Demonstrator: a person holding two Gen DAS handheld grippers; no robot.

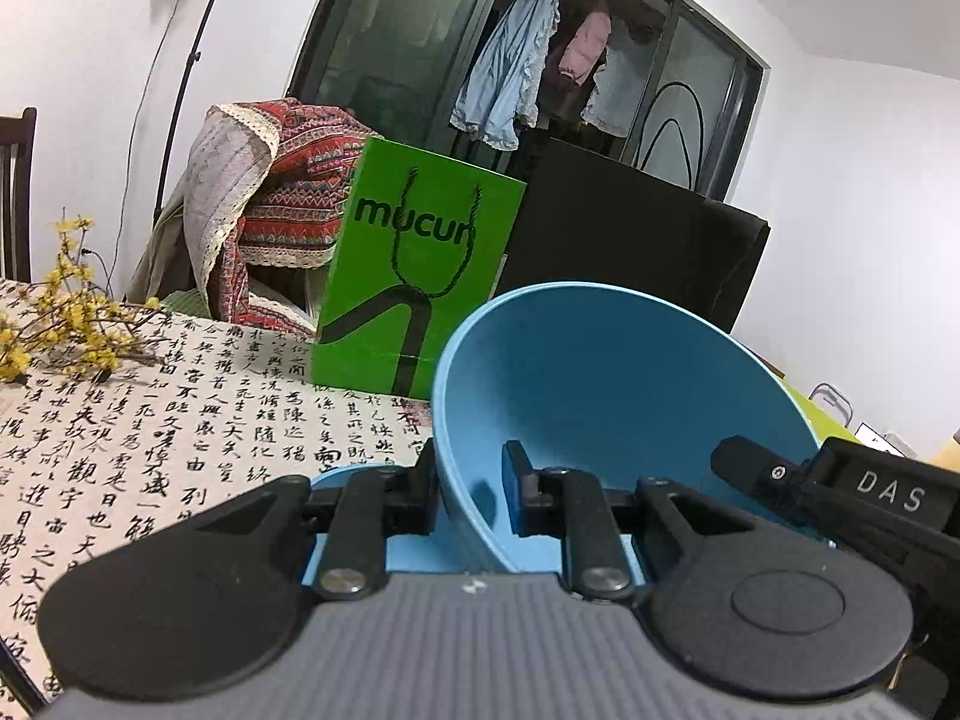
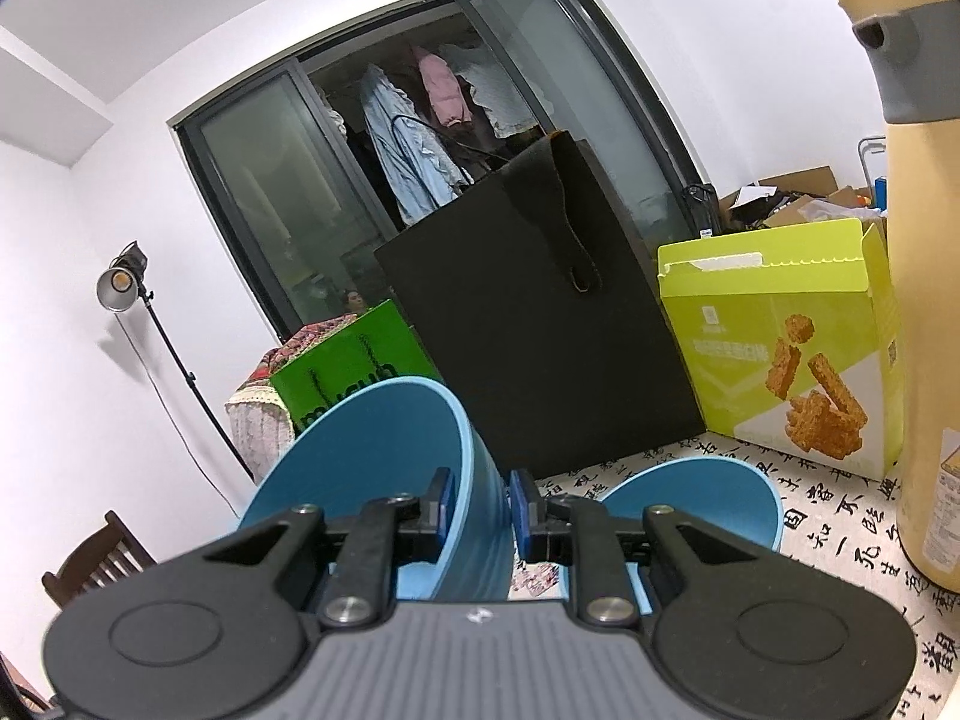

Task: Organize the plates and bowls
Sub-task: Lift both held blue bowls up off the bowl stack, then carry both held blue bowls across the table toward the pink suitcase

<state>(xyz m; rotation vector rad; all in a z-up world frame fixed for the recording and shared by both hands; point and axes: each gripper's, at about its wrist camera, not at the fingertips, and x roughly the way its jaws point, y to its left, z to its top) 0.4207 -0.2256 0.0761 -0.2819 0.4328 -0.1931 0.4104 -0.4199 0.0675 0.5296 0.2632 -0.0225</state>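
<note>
Left wrist view: your left claw (image 1: 468,495) is clenched on the near wall of a light blue bowl (image 1: 606,396), tilted and raised above the desk (image 1: 150,420). Right wrist view: your right claw (image 2: 480,510) pinches the wall of a darker blue bowl (image 2: 384,456); the light bowl shows just right.

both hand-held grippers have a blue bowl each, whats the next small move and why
Probably bring the right hand-held gripper and its blue bowl over the left one's bowl and nest them. Each gripper is clamped on a bowl's wall, both bowls tilted and seemingly off the tablecloth, so stacking looks like the tidy step.
</note>
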